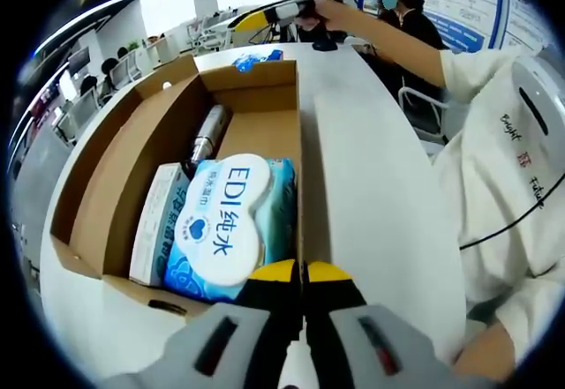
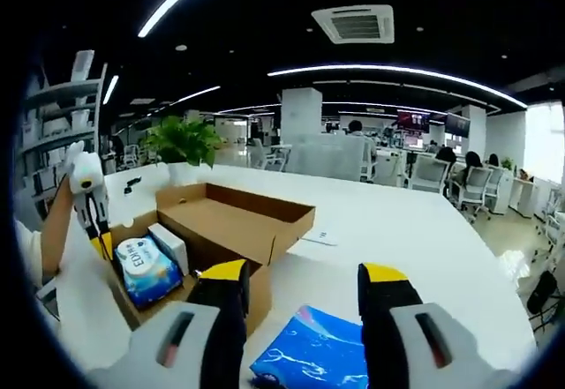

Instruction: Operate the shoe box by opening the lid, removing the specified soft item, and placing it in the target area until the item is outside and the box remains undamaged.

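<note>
Table (image 2: 424, 230): white, curved; carries the box, the blue packet and a slip of paper (image 2: 318, 236).
Box (image 1: 181, 155): brown cardboard, lid open; in the right gripper view the flap (image 2: 234, 221) lies folded out to the side.
Wipes pack (image 1: 225, 221): soft, blue and white, marked "EDI", still inside the box at its near end, leaning over a white carton (image 1: 157, 221); a metal cylinder (image 1: 208, 136) lies behind them on the box floor.
Blue packet (image 2: 309, 354): flat on the table outside the box, below the right jaws, not touched.
Left gripper (image 1: 303, 272): yellow-tipped jaws pressed together, nothing between them, tips at the near rim of the box just beside the wipes pack; contact with the pack cannot be told.
Right gripper (image 2: 305, 288): jaws wide apart, empty, above the table near the box.
Plant (image 2: 181, 142): green, on the table beyond the box.
</note>
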The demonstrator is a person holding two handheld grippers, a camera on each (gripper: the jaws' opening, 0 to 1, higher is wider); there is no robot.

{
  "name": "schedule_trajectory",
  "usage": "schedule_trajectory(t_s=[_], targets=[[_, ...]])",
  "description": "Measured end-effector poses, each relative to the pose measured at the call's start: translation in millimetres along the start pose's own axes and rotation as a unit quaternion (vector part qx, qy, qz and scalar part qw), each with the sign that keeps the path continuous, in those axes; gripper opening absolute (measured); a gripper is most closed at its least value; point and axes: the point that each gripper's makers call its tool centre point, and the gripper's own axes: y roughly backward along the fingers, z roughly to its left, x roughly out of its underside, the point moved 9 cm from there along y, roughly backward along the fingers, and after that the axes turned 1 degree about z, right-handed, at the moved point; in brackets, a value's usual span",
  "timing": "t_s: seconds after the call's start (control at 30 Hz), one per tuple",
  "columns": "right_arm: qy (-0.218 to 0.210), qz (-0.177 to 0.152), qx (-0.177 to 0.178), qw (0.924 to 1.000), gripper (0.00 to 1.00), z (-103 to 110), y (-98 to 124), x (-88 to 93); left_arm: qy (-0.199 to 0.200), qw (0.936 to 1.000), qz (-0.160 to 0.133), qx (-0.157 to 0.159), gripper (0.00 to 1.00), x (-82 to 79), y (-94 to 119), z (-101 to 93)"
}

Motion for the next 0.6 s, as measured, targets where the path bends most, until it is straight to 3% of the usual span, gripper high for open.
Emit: schedule_trajectory(t_s=[0.1, 0.17, 0.2, 0.3, 0.33, 0.47, 0.5, 0.6], targets=[[0.017, 0.012, 0.009, 0.9997, 0.44, -1.9, 5.6, 8.7, -0.001, 1.0000, -0.001, 0.000, 0.01, 0.1, 0.1, -0.1], [-0.028, -0.014, 0.045, 0.9985, 0.40, -2.8, 14.7, 16.4, 0.000, 1.0000, -0.001, 0.000, 0.01, -0.1, 0.0, -0.4], [-0.045, -0.035, 0.023, 0.9981, 0.43, 1.1, 17.5, 17.4, 0.000, 1.0000, 0.000, 0.000, 0.01, -0.1, -0.1, -0.6], [-0.055, -0.024, 0.028, 0.9978, 0.45, 1.4, 28.0, 23.6, -0.001, 1.0000, 0.000, 0.000, 0.01, -0.3, -0.1, -0.5], [-0.079, -0.064, 0.024, 0.9945, 0.45, 7.2, 31.6, 18.5, 0.000, 1.0000, 0.001, 0.001, 0.01, -0.4, -0.1, -0.2], [-0.117, -0.088, 0.001, 0.9892, 0.57, 17.4, 36.7, 13.8, -0.001, 1.0000, 0.002, 0.000, 0.01, -0.5, -0.1, 0.5], [-0.111, -0.092, -0.002, 0.9896, 0.64, 21.8, 36.7, 12.5, -0.001, 1.0000, 0.002, -0.001, 0.01, -0.5, 0.0, 0.6], [-0.066, -0.093, -0.005, 0.9934, 0.66, 34.9, 36.0, 6.0, -0.001, 1.0000, 0.002, -0.001, 0.01, -0.6, 0.0, 0.3]])
